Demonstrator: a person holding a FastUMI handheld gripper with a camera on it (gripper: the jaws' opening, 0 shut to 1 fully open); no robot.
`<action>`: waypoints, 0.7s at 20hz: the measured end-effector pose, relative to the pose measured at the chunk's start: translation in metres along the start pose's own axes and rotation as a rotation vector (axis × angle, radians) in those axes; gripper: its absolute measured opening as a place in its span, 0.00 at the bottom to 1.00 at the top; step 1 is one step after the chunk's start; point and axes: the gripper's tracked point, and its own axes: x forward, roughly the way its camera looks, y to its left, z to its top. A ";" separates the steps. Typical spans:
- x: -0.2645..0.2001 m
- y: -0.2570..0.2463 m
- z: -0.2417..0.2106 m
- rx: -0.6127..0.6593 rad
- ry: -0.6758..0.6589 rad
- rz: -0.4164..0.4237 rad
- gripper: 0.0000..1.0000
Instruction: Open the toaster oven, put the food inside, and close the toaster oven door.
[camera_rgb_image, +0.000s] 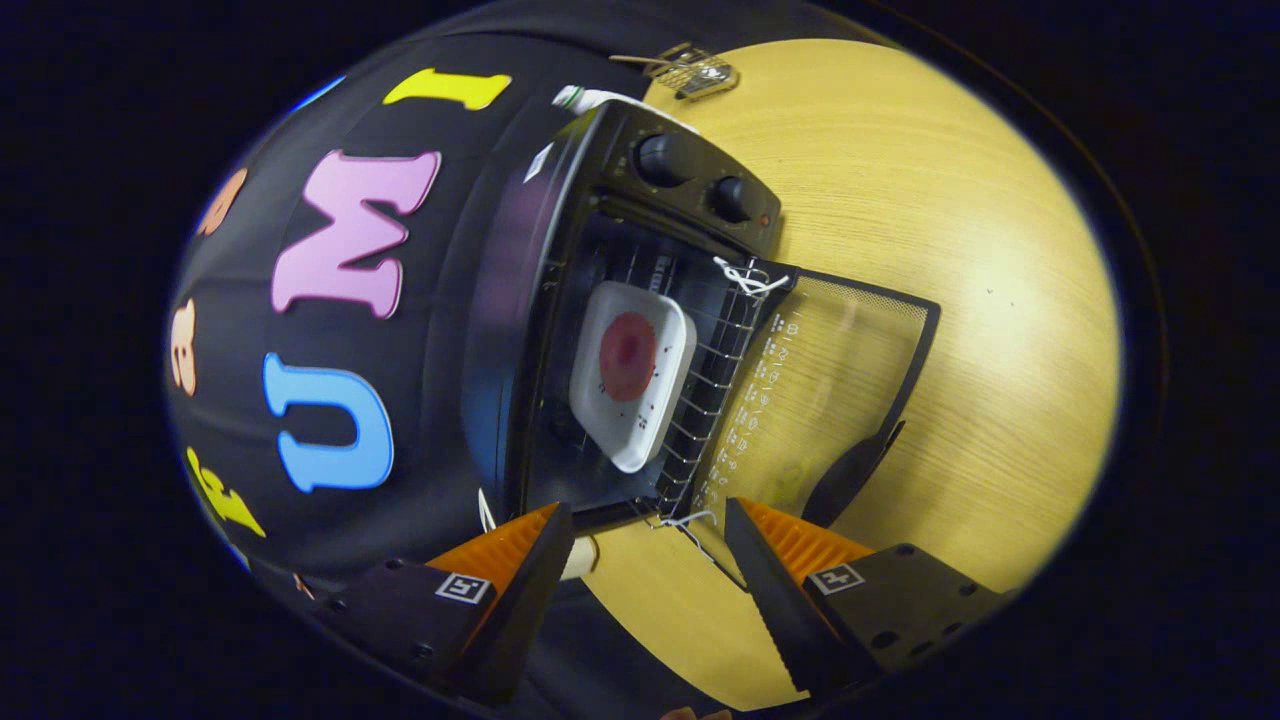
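The claw (650, 560) stands open, its two fingers spread wide with nothing between them but bare table (1000, 300) and a bit of white string (685, 522). Just ahead of the fingers is the toaster oven (640, 190), seen tilted in this view, with its glass door (830, 370) swung fully down and lying flat over the wooden table. The door's dark handle (850, 470) sits near one fingertip. Inside the oven, on the wire rack (710, 380), rests a white square plate (632, 372) carrying a round reddish piece of food (628, 355). Two black knobs (665, 158) sit on the oven's front panel beyond the cavity. Farther off, at the table's far rim, lies a small metal clip (695, 72).
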 end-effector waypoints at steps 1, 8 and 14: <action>-0.007 0.003 -0.005 -0.063 0.020 0.017 0.99; -0.046 -0.034 -0.042 -0.476 0.141 0.008 0.99; -0.036 -0.094 -0.045 -0.818 0.138 -0.086 0.99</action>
